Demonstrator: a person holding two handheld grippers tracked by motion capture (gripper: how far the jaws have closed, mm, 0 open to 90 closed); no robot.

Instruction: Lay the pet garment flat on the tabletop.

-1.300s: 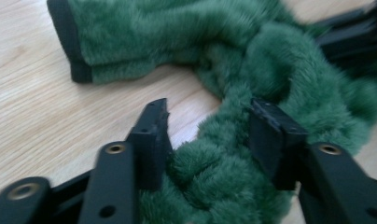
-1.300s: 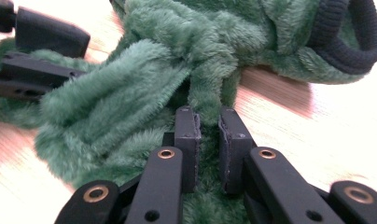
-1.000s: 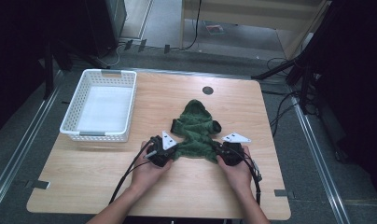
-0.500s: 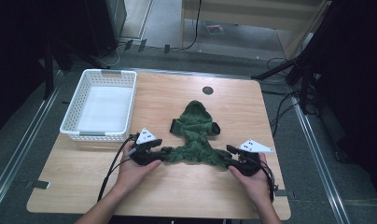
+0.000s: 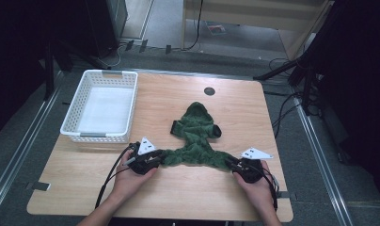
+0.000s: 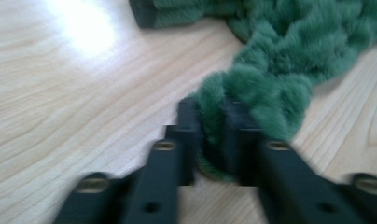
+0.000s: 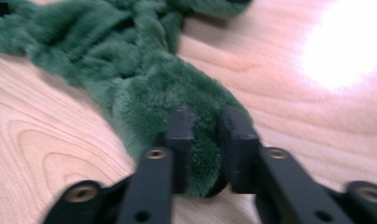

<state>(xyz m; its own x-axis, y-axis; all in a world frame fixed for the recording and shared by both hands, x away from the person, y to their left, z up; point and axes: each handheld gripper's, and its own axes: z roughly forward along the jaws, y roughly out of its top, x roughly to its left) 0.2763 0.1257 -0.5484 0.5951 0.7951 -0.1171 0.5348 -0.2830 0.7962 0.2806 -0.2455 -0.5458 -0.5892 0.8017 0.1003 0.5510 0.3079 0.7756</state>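
Both hands sat low at the near edge of the wooden table (image 5: 178, 197), forearms coming in from the near side and spread wide apart. The left gripper (image 5: 153, 159) was clamped on the left near corner of the fuzzy green garment (image 5: 195, 136), pile bunched between its jaws; the right gripper (image 5: 236, 165) pinched the right corner the same way. The garment lay mid-table, hood pointing far, right of the white basket (image 5: 103, 106). Compared with half a second before, the grippers had moved a bit further apart, stretching the near hem wider.
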